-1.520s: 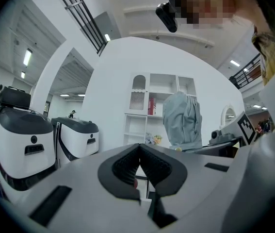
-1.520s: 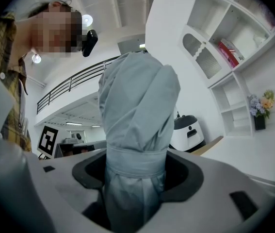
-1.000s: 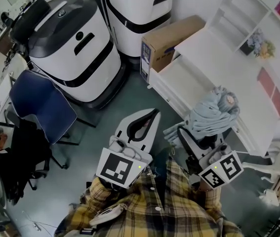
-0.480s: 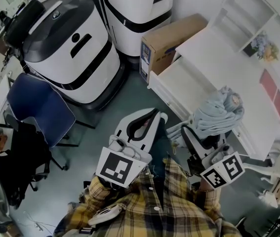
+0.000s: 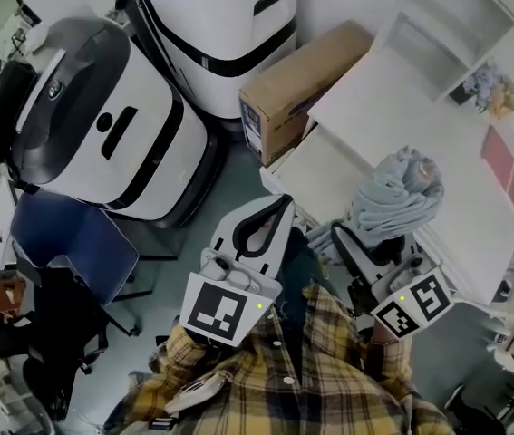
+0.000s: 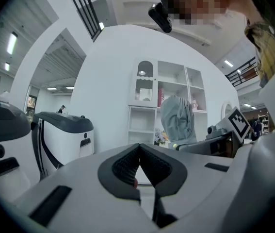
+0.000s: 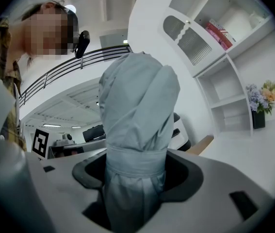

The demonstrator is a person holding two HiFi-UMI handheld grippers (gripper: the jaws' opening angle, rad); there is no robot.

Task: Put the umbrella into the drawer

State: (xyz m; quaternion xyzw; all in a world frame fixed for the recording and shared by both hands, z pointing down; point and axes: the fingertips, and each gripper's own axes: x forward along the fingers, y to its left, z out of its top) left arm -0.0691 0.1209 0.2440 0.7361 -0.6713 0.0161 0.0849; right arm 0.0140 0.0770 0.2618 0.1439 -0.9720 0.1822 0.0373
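Observation:
A folded grey-blue umbrella (image 5: 394, 196) stands upright in my right gripper (image 5: 370, 245), which is shut on its lower part; in the right gripper view the umbrella (image 7: 137, 125) fills the space between the jaws. It hangs over the front edge of a white desk (image 5: 392, 89). A lower white panel (image 5: 318, 166) juts from the desk's left side and looks like a pulled-out drawer. My left gripper (image 5: 275, 214) points toward that panel, its jaws shut on nothing, with its fingertips (image 6: 136, 155) touching.
A cardboard box (image 5: 297, 75) leans against the desk's left end. Two large white and black machines (image 5: 102, 130) (image 5: 220, 21) stand on the floor to the left. A blue chair (image 5: 71, 243) is at lower left. White shelves with flowers (image 5: 485, 84) rise behind the desk.
The head view has shifted, so the machines and box sit further left. The right gripper with the umbrella has edged slightly toward the desk. The left gripper has barely moved.

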